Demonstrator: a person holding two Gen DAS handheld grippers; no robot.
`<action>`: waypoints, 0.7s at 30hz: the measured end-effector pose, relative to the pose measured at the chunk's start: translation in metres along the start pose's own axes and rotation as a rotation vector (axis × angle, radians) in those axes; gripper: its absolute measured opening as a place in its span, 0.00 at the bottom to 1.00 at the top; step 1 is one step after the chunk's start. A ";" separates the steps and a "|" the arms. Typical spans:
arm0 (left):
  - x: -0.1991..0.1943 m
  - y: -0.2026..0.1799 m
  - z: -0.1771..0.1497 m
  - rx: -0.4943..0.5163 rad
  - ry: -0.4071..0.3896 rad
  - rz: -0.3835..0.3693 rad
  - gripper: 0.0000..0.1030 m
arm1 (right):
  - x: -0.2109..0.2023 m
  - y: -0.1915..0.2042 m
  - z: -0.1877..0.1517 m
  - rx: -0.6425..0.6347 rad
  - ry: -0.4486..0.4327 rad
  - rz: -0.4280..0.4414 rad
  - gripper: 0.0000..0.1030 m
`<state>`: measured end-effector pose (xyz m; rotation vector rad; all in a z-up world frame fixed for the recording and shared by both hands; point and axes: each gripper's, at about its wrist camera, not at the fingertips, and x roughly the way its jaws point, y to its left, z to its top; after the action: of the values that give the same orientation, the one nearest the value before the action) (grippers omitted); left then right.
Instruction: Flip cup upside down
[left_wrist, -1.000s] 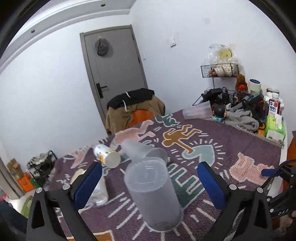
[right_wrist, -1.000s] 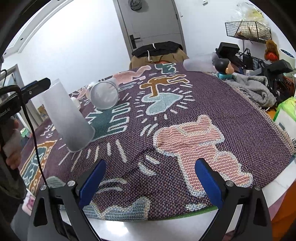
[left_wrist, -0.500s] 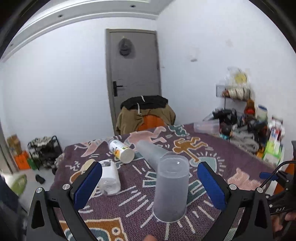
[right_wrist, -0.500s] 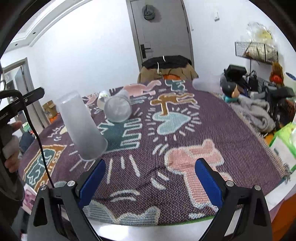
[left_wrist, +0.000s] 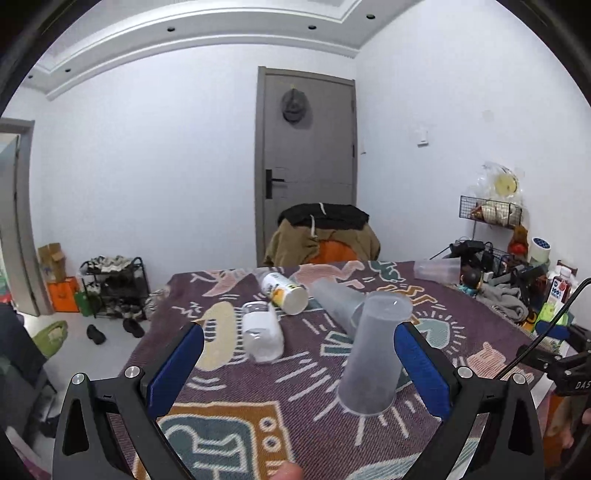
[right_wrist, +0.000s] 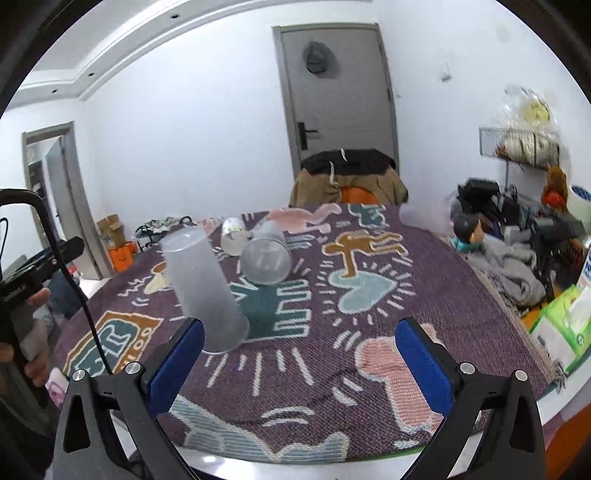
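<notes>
The tall frosted translucent plastic cup (left_wrist: 373, 354) stands mouth down on the purple woven tabletop cloth with cartoon figures (right_wrist: 369, 295), just ahead of my left claw (left_wrist: 295, 373), which gapes wide and holds nothing; my right claw (right_wrist: 299, 365) is equally spread and empty, with the cup off to its left. I judge the cup light, thin-walled and easily crushed or tipped, so I would take it gently at mid-height across the wall. The cloth looks soft and grippy but ridged. Another clear cup lying on its side (right_wrist: 266, 258) and a white can (left_wrist: 284, 291) lie beyond; clutter lines the right wall.
</notes>
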<state>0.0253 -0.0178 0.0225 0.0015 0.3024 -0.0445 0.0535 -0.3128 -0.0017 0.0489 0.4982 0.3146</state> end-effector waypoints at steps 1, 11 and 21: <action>-0.004 0.001 -0.002 0.009 -0.005 0.008 1.00 | -0.001 0.005 0.000 -0.022 -0.005 0.009 1.00; -0.033 0.004 -0.027 0.084 -0.040 0.081 1.00 | -0.012 0.025 -0.008 -0.098 -0.037 0.066 1.00; -0.044 0.019 -0.049 0.006 -0.028 0.119 1.00 | -0.014 0.016 -0.024 -0.090 0.000 0.064 1.00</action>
<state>-0.0305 0.0036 -0.0108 0.0254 0.2737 0.0729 0.0260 -0.3032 -0.0143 -0.0229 0.4824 0.3994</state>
